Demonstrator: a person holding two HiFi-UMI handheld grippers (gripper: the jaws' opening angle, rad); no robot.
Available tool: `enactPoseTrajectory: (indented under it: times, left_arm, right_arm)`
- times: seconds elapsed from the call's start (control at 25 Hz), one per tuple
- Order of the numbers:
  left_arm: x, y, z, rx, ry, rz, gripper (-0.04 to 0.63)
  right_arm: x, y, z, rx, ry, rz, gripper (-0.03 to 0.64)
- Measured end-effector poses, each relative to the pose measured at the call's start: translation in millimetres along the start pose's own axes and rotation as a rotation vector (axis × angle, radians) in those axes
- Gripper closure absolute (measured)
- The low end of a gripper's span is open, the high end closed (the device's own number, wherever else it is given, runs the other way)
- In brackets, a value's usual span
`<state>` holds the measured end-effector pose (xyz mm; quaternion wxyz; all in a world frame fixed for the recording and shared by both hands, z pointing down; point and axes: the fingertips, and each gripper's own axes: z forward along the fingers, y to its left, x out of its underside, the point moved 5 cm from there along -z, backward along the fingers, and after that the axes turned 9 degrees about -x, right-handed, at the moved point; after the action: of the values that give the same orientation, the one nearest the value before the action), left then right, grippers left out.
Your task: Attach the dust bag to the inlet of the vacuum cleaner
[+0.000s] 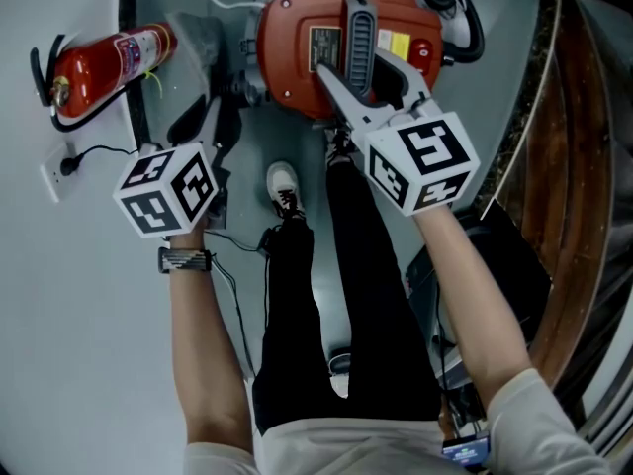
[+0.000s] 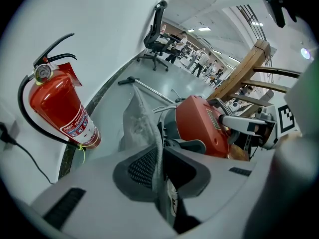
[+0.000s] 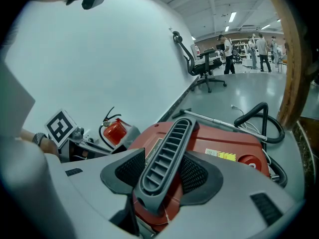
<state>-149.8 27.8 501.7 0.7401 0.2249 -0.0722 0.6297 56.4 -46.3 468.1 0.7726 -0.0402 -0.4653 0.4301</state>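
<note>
Down low on the left, left gripper [image 2: 158, 169] pinches the grey fabric dust bag [image 2: 134, 126], stretched lengthwise toward the round red vacuum cleaner [image 2: 198, 126]; right gripper [image 3: 162, 176] clamps its grey ribbed handle [image 3: 169, 148].

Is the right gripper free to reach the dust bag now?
Probably not: the right gripper is clamped on the vacuum handle, and the left gripper holds the dust bag.
</note>
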Motion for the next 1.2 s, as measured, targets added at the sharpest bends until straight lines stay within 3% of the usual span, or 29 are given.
enactPoseTrajectory:
  times: [1.2]
  left_arm:
    - [-1.0,-1.8,1.2,0.102,0.004,-0.038,0.548]
  right_arm:
    - [0.5,0.3,0.6,0.014,-0.002,-0.010,0.411]
